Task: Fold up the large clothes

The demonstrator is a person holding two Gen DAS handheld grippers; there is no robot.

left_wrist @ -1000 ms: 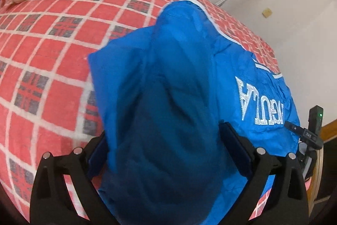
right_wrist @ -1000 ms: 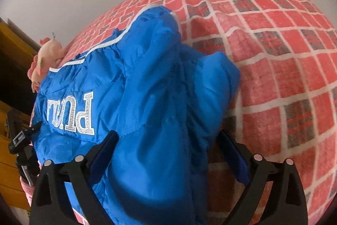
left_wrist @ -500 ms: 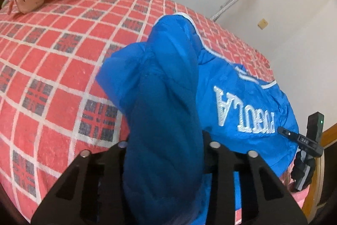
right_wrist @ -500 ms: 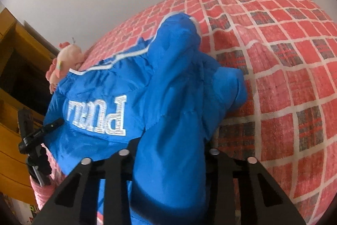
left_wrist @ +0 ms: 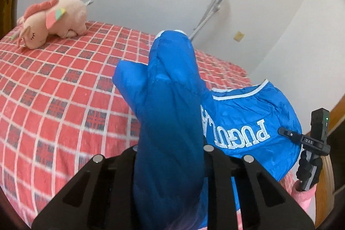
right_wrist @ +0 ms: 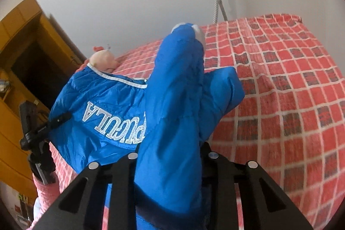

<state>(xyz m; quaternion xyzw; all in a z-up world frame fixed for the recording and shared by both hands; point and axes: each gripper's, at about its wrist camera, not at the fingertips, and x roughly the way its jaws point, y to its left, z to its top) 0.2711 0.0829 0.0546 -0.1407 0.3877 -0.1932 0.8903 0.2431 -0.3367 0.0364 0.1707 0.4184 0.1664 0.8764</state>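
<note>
so compared to a second back both grippers went from gaping wide around the cloth to pinching it, and both have come up off the bed, dragging the jacket with them

The left gripper has a thick bunch of the blue jacket squeezed between its jaws, and they're closing the last bit on it. Same story for the right gripper, jaws closing in on a fat wad of the same blue puffer fabric. Each one grabs its own side of the garment, which I guess is the point: two pinch points let you lift one whole edge evenly instead of it sagging in the middle.

The jacket is half off the red checked bedspread, the grabbed parts hanging up in the air while the panel with the white lettering droops between the two hands. The sleeve or collar end sticks up past the jaws. A pink plush toy sits well apart at the far side of the bed, out of the way.

Looks like the start of a fold, lifting the edge to carry it over
</note>
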